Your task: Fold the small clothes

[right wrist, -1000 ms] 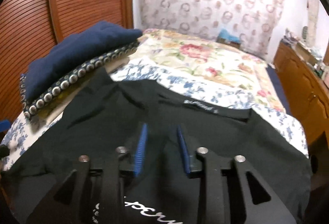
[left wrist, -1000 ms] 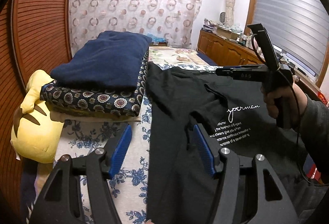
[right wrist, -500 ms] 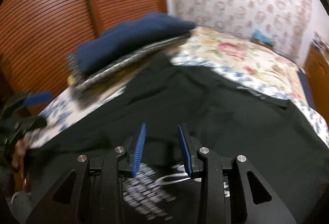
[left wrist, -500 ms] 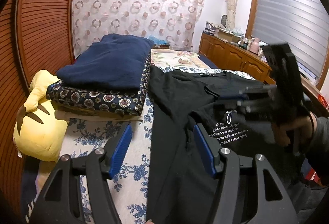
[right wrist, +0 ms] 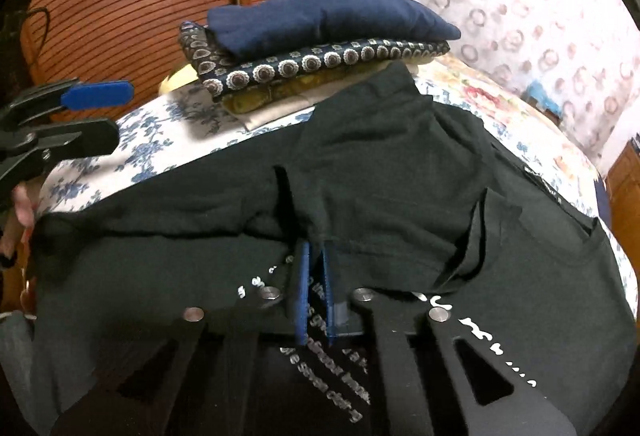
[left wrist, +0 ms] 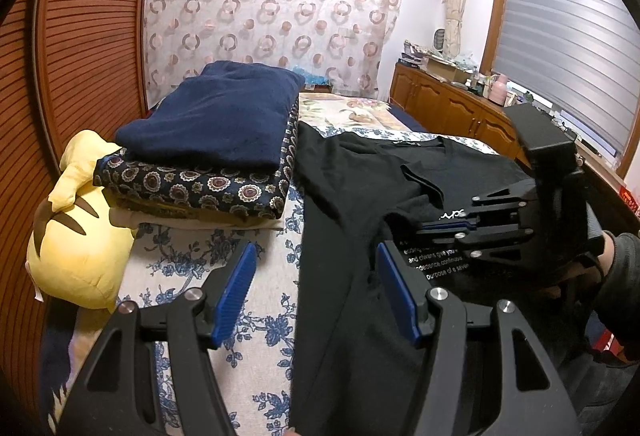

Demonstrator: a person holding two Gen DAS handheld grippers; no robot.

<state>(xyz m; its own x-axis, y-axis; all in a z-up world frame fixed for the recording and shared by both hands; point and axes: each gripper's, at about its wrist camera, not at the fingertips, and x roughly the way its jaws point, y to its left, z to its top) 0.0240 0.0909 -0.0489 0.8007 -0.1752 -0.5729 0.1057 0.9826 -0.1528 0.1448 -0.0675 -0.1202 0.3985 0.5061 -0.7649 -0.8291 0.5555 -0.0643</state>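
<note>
T-shirt [left wrist: 360, 188], black, lay spread on the bed [left wrist: 256, 316] beside stacked bedding. My left tool [left wrist: 316, 276] hung open, empty, over its left edge. My right tool [right wrist: 316, 272] had just closed, pinching a fabric ridge; lift gently, keeping the fold line straight.

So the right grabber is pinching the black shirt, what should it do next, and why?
Probably lift that pinched fold and carry it across the shirt. The right gripper has just closed on a bunched edge of the black T-shirt, which lies partly folded on the bed, while the left gripper hangs open, holding nothing.
</note>
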